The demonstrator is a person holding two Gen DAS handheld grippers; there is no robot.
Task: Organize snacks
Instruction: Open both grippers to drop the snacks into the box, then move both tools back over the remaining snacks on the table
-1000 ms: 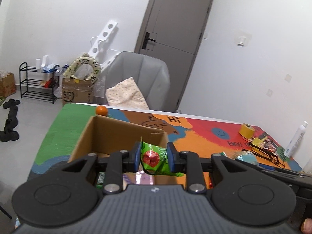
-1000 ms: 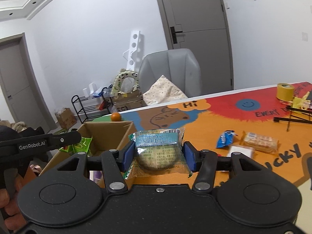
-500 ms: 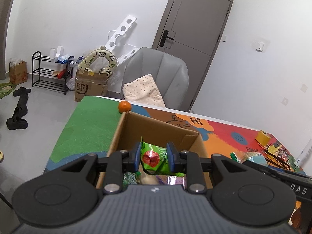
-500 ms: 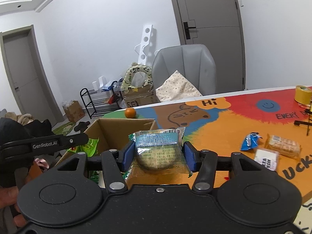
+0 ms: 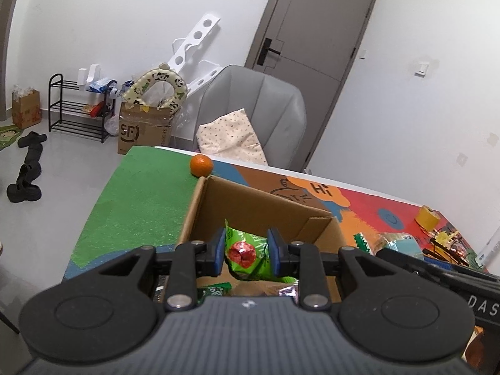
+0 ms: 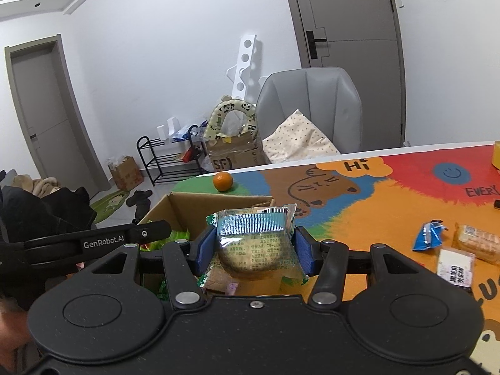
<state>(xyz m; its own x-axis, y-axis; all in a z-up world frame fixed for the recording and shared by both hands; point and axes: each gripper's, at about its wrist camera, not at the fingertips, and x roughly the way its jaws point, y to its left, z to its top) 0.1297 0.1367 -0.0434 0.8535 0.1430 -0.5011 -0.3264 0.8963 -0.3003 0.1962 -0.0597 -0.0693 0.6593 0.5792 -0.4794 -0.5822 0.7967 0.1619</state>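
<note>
My left gripper (image 5: 246, 251) is shut on a green snack packet (image 5: 250, 257) with a red picture and holds it over the open cardboard box (image 5: 259, 209). Other packets lie in the box bottom. My right gripper (image 6: 253, 251) is shut on a clear packet with a round cake (image 6: 254, 250) and holds it above the box's right edge (image 6: 218, 200). The left gripper's body (image 6: 93, 242) shows in the right wrist view, over the box.
An orange (image 5: 201, 165) lies on the table behind the box. A blue packet (image 6: 429, 234), a biscuit pack (image 6: 478, 243) and a white packet (image 6: 454, 268) lie on the table to the right. A yellow tape roll (image 5: 428, 217) and a grey chair (image 5: 250, 118) are beyond.
Both grippers have swung left towards the box, each with its packet still held. The box now lies more directly under them.
</note>
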